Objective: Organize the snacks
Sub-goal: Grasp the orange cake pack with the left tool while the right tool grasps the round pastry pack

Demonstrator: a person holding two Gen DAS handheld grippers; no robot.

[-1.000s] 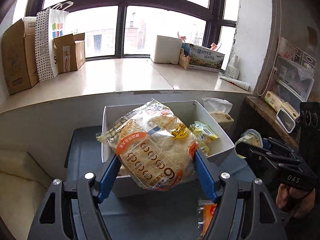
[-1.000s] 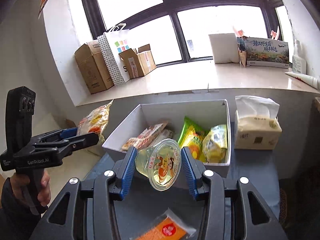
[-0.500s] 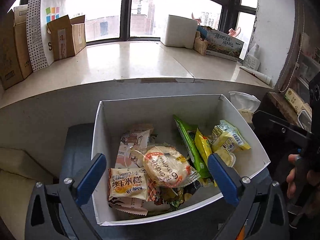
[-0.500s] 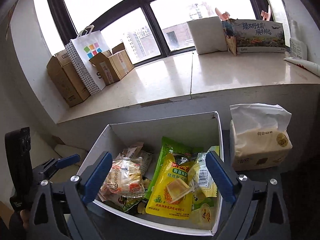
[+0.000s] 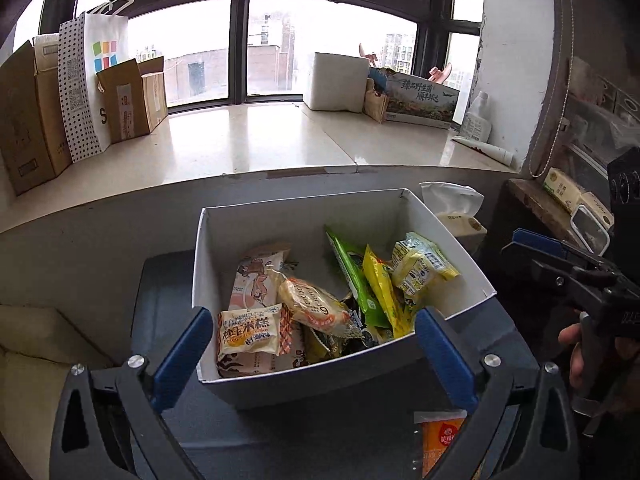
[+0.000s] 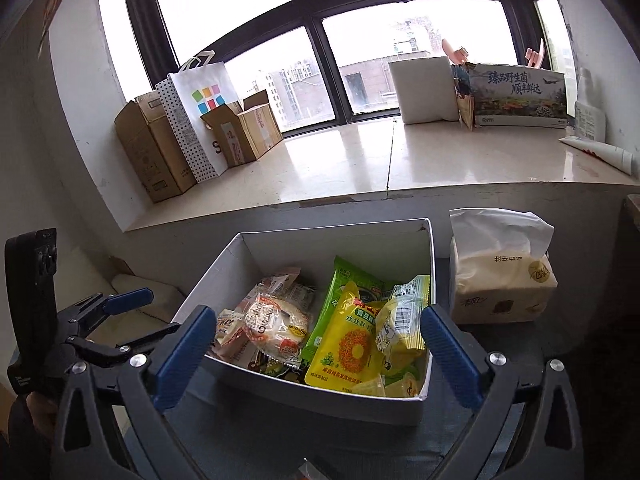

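A white open box [image 5: 280, 216] [image 6: 426, 402] stands on a dark grey surface and holds several snack packs. Among them are a round bread pack [image 5: 316, 306] [image 6: 276, 326], a yellow cake pack [image 5: 248, 330], green and yellow bags [image 5: 372, 284] [image 6: 348, 344], and a small jelly cup [image 6: 406, 384] at the front right corner. My left gripper [image 5: 314, 344] is open and empty, just in front of the box. My right gripper [image 6: 316, 340] is open and empty over the box's near edge. An orange snack pack [image 5: 440, 440] lies on the surface before the box.
A tissue pack [image 6: 500, 276] [image 5: 456, 216] stands right of the box. A wide stone windowsill [image 5: 260, 144] behind carries cardboard boxes [image 5: 132, 100], a dotted paper bag [image 5: 88, 80], a white box [image 5: 336, 80] and a printed carton [image 6: 516, 94]. A shelf [image 5: 560, 216] stands at the far right.
My left gripper let go of the round bread pack and my right let go of the jelly cup. Both now lie in the box. Both grippers opened wide and drew back slightly.
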